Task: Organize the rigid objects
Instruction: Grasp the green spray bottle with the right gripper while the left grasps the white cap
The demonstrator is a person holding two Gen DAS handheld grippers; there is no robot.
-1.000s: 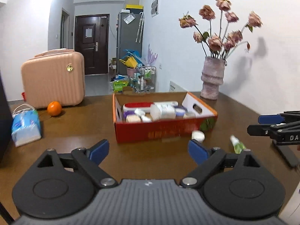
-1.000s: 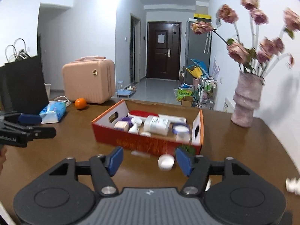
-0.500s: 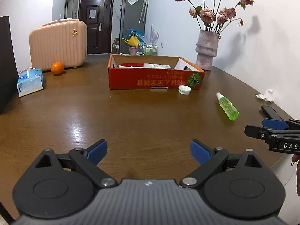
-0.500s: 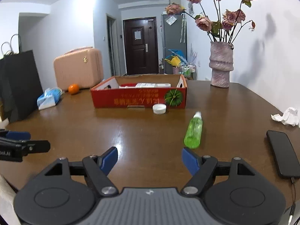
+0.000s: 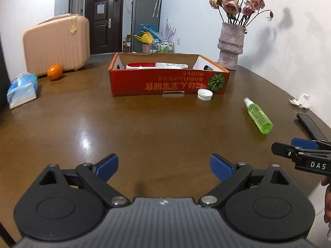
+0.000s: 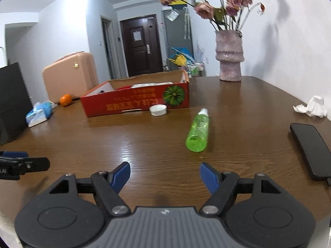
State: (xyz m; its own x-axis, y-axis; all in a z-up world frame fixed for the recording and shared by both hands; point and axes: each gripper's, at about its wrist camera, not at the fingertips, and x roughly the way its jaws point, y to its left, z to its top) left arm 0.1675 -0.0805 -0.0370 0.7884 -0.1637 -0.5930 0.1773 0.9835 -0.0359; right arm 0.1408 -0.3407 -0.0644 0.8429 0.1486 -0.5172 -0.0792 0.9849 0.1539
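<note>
Brown tabletop is carrying a red box [image 5: 168, 83] toward its far edge; a green bottle [image 6: 198, 131] is lying nearer the right edge. Both tongs, left [image 5: 163, 166] and right [image 6: 164, 174], are hovering released. The right one is probably best squeezing the bottle mid-body, crosswise.

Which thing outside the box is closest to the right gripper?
The green spray bottle, lying on its side just ahead of the open right gripper. The white cap sits farther off, by the red box.
</note>
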